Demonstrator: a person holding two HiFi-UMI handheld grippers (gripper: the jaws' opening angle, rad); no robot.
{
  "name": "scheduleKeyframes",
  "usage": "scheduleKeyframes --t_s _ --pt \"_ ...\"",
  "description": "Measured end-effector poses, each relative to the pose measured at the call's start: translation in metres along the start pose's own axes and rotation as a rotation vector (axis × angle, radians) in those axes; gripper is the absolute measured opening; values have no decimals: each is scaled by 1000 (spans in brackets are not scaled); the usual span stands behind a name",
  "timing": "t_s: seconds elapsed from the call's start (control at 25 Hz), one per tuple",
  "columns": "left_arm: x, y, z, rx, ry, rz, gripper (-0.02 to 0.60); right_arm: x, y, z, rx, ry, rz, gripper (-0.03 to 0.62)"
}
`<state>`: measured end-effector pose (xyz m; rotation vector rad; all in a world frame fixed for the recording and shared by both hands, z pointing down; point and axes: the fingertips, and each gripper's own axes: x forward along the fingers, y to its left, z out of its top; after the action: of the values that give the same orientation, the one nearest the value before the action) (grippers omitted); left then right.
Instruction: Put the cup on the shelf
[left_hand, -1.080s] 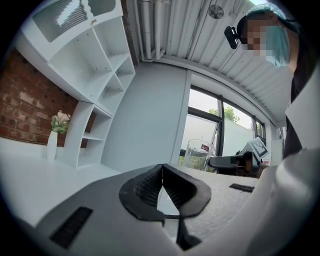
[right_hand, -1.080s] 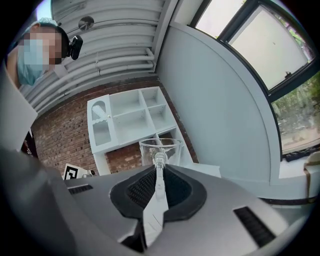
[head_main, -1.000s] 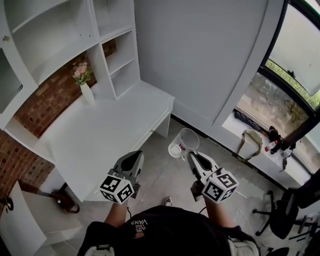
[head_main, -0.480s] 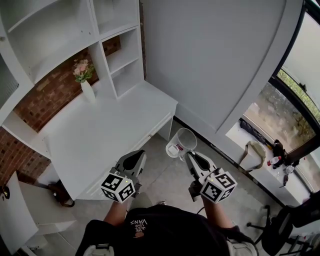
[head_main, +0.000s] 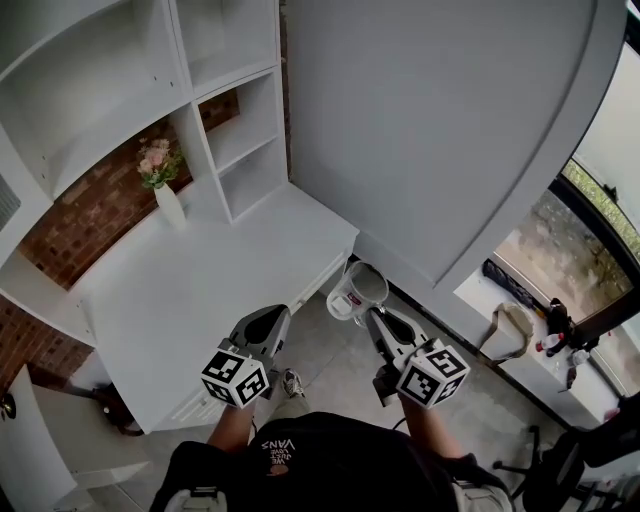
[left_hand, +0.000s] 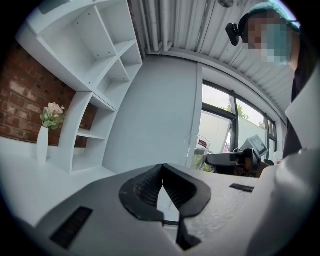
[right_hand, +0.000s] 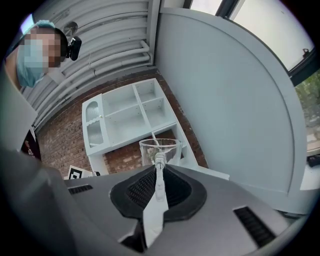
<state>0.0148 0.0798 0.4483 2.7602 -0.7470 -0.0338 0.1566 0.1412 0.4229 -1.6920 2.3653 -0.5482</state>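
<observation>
A clear glass cup (head_main: 358, 288) with a handle hangs in the air just off the right corner of the white desk (head_main: 190, 290). My right gripper (head_main: 372, 316) is shut on the cup's handle; in the right gripper view the handle stands clamped between the pads, just below the cup (right_hand: 160, 149). My left gripper (head_main: 274, 318) is beside it, over the desk's front edge, shut with nothing in it (left_hand: 161, 169). The cup (left_hand: 200, 151) also shows to the right in the left gripper view. The white shelf unit (head_main: 235, 130) rises at the desk's far end.
A white vase with pink flowers (head_main: 165, 195) stands on the desk by the shelf unit. A curved grey wall panel (head_main: 440, 130) runs along the right of the desk. A bag (head_main: 510, 332) lies on the window sill, and an office chair (head_main: 590, 450) is at the lower right.
Both grippers have moved forward toward the desk and shelf unit, the right one carrying the cup. The cup now hangs by the desk's corner rather than over the open floor.
</observation>
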Motion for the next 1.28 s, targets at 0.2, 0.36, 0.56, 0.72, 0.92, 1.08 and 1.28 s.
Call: scheduleKeyframes --t_s 0.2,0.36,0.56,0.72,0.92,1.08,1.28 --pt "32 49 23 6 -21 8 8 61 -19 19 -8 2 16 29" --pt "47 91 38 10 -26 32 8 110 -28 31 -12 2 34 29" --pt "63 144 57 18 -25 58 8 168 -35 41 -1 4 55 29" --pt "74 177 69 22 -26 63 8 207 -41 46 0 8 61 29" --pt "74 211 71 0 -25 92 8 247 -46 48 16 16 63 29" --pt "74 229 69 -21 -28 133 8 276 -54 50 7 38 86 29" --pt "79 250 69 -25 -38 203 8 317 -64 59 6 65 142 29"
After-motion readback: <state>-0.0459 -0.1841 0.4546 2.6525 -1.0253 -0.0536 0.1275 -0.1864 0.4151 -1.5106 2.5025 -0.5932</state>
